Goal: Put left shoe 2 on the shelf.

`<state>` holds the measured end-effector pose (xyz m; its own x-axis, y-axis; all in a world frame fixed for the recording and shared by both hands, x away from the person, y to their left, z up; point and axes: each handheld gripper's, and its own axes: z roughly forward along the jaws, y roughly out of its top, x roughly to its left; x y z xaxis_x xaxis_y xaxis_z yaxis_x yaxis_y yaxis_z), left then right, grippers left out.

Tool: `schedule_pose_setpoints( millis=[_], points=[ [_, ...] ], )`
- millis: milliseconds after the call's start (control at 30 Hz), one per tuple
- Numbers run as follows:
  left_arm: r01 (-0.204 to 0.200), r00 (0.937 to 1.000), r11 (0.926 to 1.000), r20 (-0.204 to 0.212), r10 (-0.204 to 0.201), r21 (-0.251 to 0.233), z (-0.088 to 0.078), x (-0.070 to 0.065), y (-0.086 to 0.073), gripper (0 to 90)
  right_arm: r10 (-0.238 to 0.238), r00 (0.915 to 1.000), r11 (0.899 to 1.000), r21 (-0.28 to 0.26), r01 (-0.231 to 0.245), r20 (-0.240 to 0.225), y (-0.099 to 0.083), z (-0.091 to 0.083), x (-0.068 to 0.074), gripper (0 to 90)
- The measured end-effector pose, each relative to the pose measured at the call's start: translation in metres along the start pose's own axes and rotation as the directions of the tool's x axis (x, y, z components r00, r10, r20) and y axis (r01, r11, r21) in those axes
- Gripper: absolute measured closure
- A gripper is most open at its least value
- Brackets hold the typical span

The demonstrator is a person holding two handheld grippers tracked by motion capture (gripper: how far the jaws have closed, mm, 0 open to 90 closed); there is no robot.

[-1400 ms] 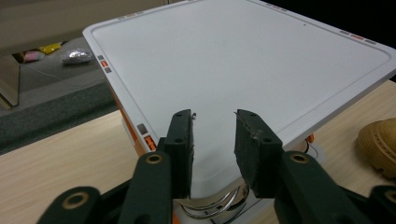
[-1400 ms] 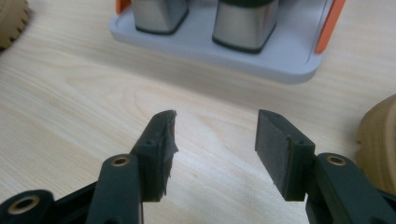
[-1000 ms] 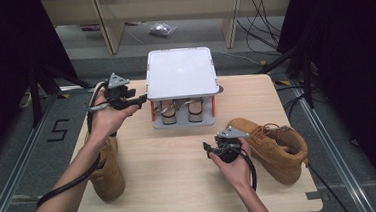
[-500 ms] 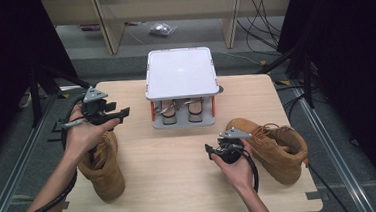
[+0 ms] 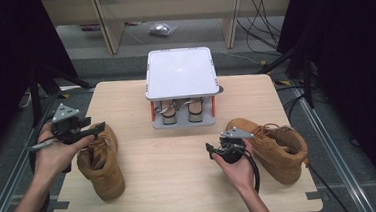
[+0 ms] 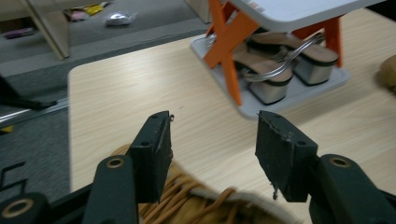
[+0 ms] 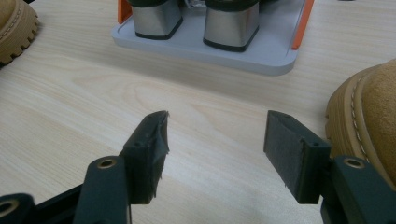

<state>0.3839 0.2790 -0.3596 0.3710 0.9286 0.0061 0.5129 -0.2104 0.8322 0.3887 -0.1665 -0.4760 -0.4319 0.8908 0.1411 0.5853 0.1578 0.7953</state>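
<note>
Left boot (image 5: pixel 100 165) lies near the worktop's (image 5: pixel 181 186) left edge, the left gripper (image 5: pixel 96 130) over its collar, fingers (image 6: pixel 154 149) fully spread, holding nothing. Right boot (image 5: pixel 274 147) lies by the right edge; the right gripper (image 5: pixel 213 149) beside its toe has just been opening, nothing between. Bare board separates them. A shoe rack (image 5: pixel 181 86) with heeled shoes (image 5: pixel 179 111) stands at the far edge.

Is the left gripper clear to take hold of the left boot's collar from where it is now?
Probably yes. The left gripper hangs right over the left boot, its jaws open with nothing between them; the boot's laces and collar sit just below the pads, with nothing in between.
</note>
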Motion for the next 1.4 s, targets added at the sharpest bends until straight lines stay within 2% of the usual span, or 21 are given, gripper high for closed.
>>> schedule_pose_setpoints(
  millis=[200, 267, 333, 367, 400, 467, 500, 533, 600, 633, 667, 867, 933, 967, 1000, 1067, 1200, 1300, 1400],
  points=[
    [0.027, 0.9991, 0.9987, -0.034, -0.026, 0.044, -0.015, 0.011, -0.021, 44.7, 0.016, 0.9998, 1.000, 0.011, -0.016, -0.009, -0.002, 0.002, 0.000, 39.7],
    [0.049, 0.9981, 0.9977, -0.038, -0.048, 0.047, -0.018, 0.012, -0.028, 44.7, 0.000, 1.0000, 1.000, 0.014, 0.000, 0.006, -0.002, 0.001, -0.001, 39.4],
    [0.067, 0.9970, 0.9958, -0.045, -0.064, 0.063, -0.023, 0.014, -0.038, 44.2, 0.007, 1.0000, 1.000, 0.018, -0.006, -0.006, -0.002, 0.002, 0.000, 39.2],
    [0.092, 0.9949, 0.9941, -0.048, -0.089, 0.057, -0.024, 0.014, -0.042, 44.0, 0.012, 0.9999, 1.000, 0.023, -0.012, -0.003, -0.002, 0.002, 0.001, 39.0],
    [0.096, 0.9944, 0.9937, -0.049, -0.093, 0.057, -0.025, 0.014, -0.045, 44.0, 0.000, 0.9999, 1.000, 0.027, 0.000, 0.012, -0.003, 0.001, 0.000, 38.9],
    [0.119, 0.9918, 0.9903, -0.055, -0.115, 0.072, -0.028, 0.013, -0.052, 44.0, 0.019, 0.9998, 1.000, 0.023, -0.019, 0.002, -0.003, 0.002, 0.002, 38.8],
    [0.137, 0.9897, 0.9890, -0.049, -0.134, 0.056, -0.028, 0.012, -0.056, 44.0, 0.009, 0.9999, 1.000, 0.017, -0.009, -0.013, -0.003, 0.003, 0.001, 38.7],
    [0.137, 0.9899, 0.9877, -0.049, -0.133, 0.076, -0.029, 0.012, -0.057, 44.0, -0.008, 0.9999, 1.000, 0.017, 0.009, -0.006, -0.003, 0.003, 0.001, 38.6],
    [0.148, 0.9883, 0.9845, -0.051, -0.144, 0.094, -0.029, 0.009, -0.062, 43.9, 0.001, 1.0000, 1.000, 0.023, -0.001, -0.006, -0.003, 0.002, 0.001, 38.6],
    [0.133, 0.9907, 0.9847, -0.045, -0.128, 0.113, -0.030, 0.010, -0.063, 44.0, 0.001, 1.0000, 1.000, 0.023, -0.001, -0.003, -0.003, 0.003, 0.001, 38.5],
    [0.144, 0.9890, 0.9833, -0.049, -0.139, 0.112, -0.028, 0.010, -0.065, 44.0, 0.000, 1.0000, 1.000, 0.023, 0.000, -0.001, -0.003, 0.003, 0.001, 38.4],
    [0.159, 0.9871, 0.9720, -0.051, -0.152, 0.173, -0.019, 0.007, -0.073, 45.1, 0.006, 1.0000, 1.000, 0.031, -0.006, 0.006, -0.003, 0.003, -0.001, 38.0],
    [0.164, 0.9863, 0.9704, -0.049, -0.158, 0.177, -0.017, 0.007, -0.073, 46.0, 0.053, 0.9986, 0.997, 0.047, -0.054, 0.004, -0.004, 0.003, 0.003, 37.9],
    [0.172, 0.9848, 0.9681, -0.055, -0.165, 0.182, -0.015, 0.006, -0.073, 46.7, 0.019, 0.9998, 0.999, 0.039, -0.019, -0.003, -0.004, 0.004, 0.000, 37.5],
    [0.171, 0.9851, 0.9677, -0.053, -0.164, 0.185, -0.014, 0.006, -0.073, 47.1, 0.014, 0.9999, 0.999, 0.047, -0.014, 0.010, -0.004, 0.004, 0.000, 37.5],
    [0.162, 0.9867, 0.9618, -0.055, -0.153, 0.221, -0.012, 0.006, -0.072, 49.3, 0.005, 1.0000, 0.999, 0.048, -0.005, -0.001, -0.004, 0.005, -0.001, 37.5],
    [0.170, 0.9848, 0.9548, -0.077, -0.156, 0.244, -0.005, 0.003, -0.074, 54.6, 0.001, 1.0000, 0.999, 0.053, -0.001, 0.001, -0.005, 0.005, -0.002, 37.5],
    [0.170, 0.9847, 0.9464, -0.087, -0.151, 0.275, -0.004, 0.004, -0.074, 60.5, 0.004, 0.9999, 0.998, 0.056, -0.005, 0.011, -0.004, 0.004, -0.002, 37.4],
    [0.148, 0.9870, 0.9458, -0.104, -0.123, 0.289, -0.004, 0.005, -0.073, 67.9, 0.006, 1.0000, 0.999, 0.051, -0.006, 0.002, -0.004, 0.005, -0.003, 37.2]
  ],
)
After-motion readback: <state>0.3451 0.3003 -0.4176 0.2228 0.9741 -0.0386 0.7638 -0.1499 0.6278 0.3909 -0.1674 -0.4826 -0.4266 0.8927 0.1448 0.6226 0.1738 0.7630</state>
